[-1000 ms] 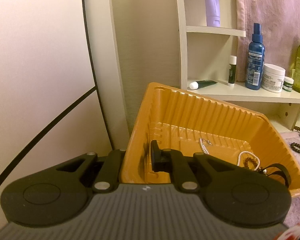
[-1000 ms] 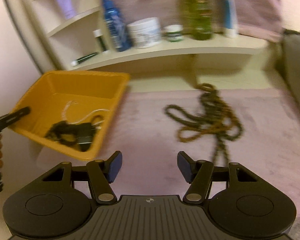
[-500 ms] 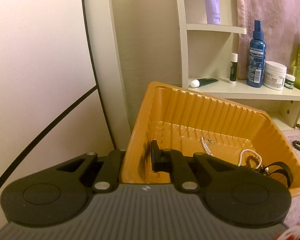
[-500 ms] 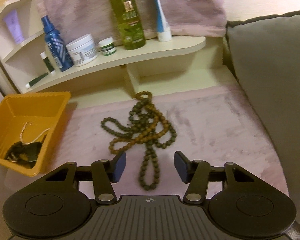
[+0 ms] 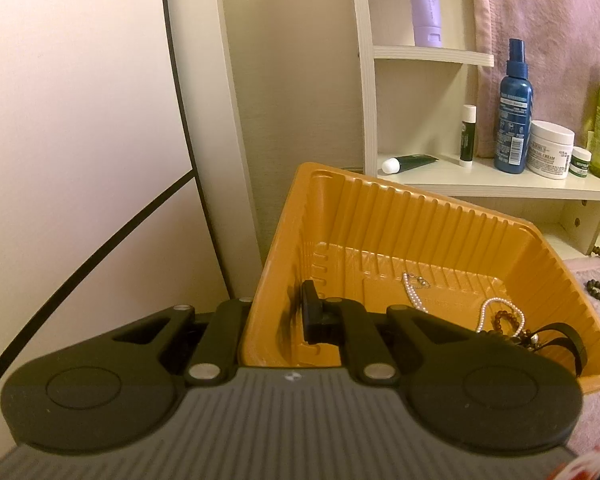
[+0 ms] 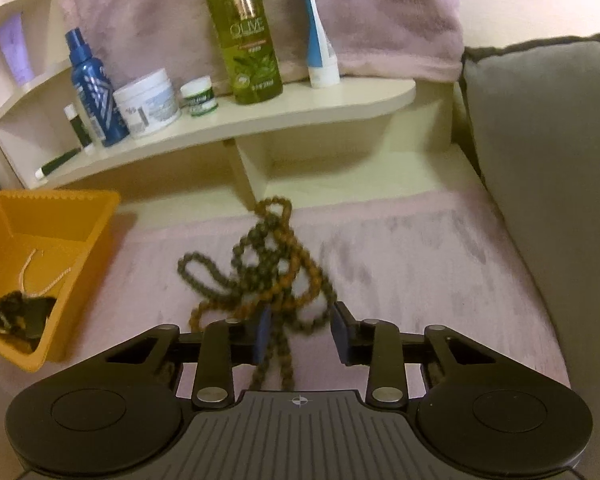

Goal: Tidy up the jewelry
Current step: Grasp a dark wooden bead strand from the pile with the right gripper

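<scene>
Behind the pink mat (image 6: 420, 248) runs a cream shelf (image 6: 300, 108). On it stand a green bottle (image 6: 246, 36), a blue spray bottle (image 6: 92, 92), a white jar (image 6: 148, 102), a small jar (image 6: 198, 96) and a blue-and-white tube (image 6: 318, 32). A grey cushion (image 6: 548, 184) fills the mat's right edge. A pink towel (image 6: 160, 12) hangs behind the bottles.

Your left gripper (image 5: 284, 316) pinches the near-left wall of the yellow tray (image 5: 440, 216), one finger inside and one outside, and the tray tips up. The tray sits at the mat's left edge. In it lie a pearl chain (image 5: 412, 292), a brown bead bracelet (image 5: 508, 320) and a black strap (image 5: 564, 336).

The beads (image 6: 268, 264) lie in a tangled heap in the middle of the mat, reaching back to the shelf's foot. Your right gripper (image 6: 300, 334) has just been closing its jaws, and they now stand half wide. The heap's near strands hang between the two fingers. The left blue pad looks close to a strand, but you cannot tell if it touches. Nothing stands between the beads and the tray.
</scene>
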A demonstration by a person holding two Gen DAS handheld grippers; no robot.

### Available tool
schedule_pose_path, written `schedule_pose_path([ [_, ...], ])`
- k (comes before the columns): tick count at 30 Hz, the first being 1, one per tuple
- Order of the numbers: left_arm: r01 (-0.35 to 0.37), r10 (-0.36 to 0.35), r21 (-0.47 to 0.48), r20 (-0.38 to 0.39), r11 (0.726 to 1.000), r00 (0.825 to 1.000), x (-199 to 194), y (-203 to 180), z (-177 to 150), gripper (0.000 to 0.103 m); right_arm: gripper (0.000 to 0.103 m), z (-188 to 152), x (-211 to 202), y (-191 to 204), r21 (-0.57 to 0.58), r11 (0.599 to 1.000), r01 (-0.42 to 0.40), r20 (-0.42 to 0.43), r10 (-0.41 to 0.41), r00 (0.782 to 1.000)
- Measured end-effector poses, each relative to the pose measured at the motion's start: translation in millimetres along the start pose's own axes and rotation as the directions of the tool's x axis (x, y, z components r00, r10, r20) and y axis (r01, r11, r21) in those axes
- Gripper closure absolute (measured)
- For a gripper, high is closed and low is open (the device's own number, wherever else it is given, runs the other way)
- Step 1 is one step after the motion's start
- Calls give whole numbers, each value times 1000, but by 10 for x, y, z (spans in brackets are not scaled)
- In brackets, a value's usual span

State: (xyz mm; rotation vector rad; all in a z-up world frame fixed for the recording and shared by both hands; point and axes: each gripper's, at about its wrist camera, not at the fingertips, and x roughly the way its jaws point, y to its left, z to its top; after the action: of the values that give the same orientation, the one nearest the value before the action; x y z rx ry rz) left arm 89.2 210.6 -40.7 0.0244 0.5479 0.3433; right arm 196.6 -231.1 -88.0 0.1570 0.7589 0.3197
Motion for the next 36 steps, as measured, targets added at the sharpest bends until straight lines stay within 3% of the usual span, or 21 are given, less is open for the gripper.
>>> schedule_pose_path([
  [9, -4, 4, 2, -4, 1000, 1000, 9, -6, -5, 93, 69, 151, 299, -117, -10, 1000, -24, 14, 24, 1000],
  [21, -5, 5, 7, -8, 1000, 1000, 21, -8, -11, 93, 69, 267, 605, 7, -119, 993, -14, -1, 14, 1000],
  [30, -6, 6, 8, -8, 1000, 1000, 20, -8, -14, 93, 76, 276, 730, 94, -168, 986, -13, -14, 10, 1000],
  [36, -6, 6, 10, -9, 1000, 1000, 23, -6, -16, 93, 91, 231, 679, 122, -202, 979, -9, 13, 12, 1000],
])
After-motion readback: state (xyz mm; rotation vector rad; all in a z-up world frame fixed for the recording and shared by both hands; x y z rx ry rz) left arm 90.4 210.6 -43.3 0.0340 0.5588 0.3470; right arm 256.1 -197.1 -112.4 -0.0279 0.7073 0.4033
